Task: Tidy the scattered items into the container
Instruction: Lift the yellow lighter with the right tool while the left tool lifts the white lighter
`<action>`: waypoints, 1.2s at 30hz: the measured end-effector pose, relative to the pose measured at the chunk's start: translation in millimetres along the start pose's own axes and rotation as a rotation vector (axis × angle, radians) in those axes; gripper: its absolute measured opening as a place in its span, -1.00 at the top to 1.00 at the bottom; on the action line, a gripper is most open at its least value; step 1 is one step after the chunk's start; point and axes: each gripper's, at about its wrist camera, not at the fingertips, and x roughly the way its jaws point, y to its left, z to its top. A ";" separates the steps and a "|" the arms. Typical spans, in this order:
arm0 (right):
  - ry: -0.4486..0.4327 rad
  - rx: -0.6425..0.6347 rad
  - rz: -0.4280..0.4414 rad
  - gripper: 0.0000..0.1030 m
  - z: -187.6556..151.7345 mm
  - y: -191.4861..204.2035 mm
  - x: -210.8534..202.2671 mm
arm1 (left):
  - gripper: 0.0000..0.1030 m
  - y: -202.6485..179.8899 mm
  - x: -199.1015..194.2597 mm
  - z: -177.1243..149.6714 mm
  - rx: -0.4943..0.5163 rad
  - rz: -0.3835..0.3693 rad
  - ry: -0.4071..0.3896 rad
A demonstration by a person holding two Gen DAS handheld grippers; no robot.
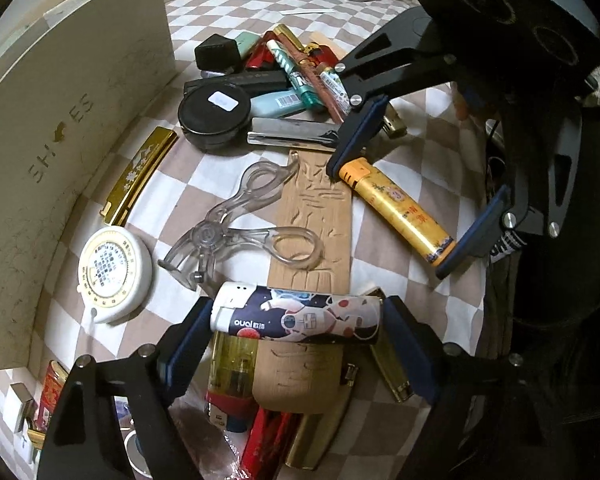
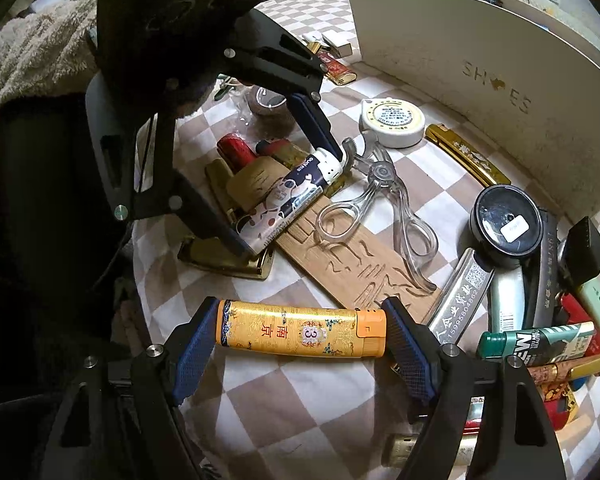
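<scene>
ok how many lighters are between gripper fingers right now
2. The astronaut-print lighter lies endwise between the pads of the left gripper; the yellow lighter between those of the right gripper. Other lighters lie loose.

A home, looks like a bedroom corner, brown-and-white checked cloth [image 1: 400, 280] spread soft under everything, fleecy blanket [image 2: 40, 40] bunched at the edge, white shoe box [image 1: 80, 120], lighters, a tape measure [image 1: 114, 276], household odds and ends strewn about
</scene>
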 end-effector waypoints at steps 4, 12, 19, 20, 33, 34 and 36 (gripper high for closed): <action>0.007 -0.002 -0.015 -0.58 0.9 2.5 1.9 | -0.63 -6.1 -2.4 -10.1 0.024 0.032 0.004; 0.031 -0.036 -0.036 -0.58 2.5 8.5 6.1 | -0.63 -16.3 -9.7 -31.0 0.066 0.075 -0.017; 0.048 -0.032 -0.056 -0.58 7.1 17.0 19.3 | -0.63 11.8 5.5 13.6 0.079 0.079 -0.022; 0.051 -0.030 -0.056 -0.58 6.9 18.7 19.9 | -0.63 16.8 7.7 21.4 0.077 0.078 -0.022; 0.100 -0.007 -0.128 -0.58 11.9 31.3 32.3 | -0.63 35.2 6.1 16.6 0.015 0.085 -0.025; 0.101 -0.010 -0.133 -0.58 10.6 31.0 29.9 | -0.63 35.6 3.7 14.9 0.013 0.090 -0.030; 0.102 -0.021 -0.143 -0.58 11.6 38.5 32.7 | -0.63 32.7 0.0 11.9 0.006 0.100 -0.042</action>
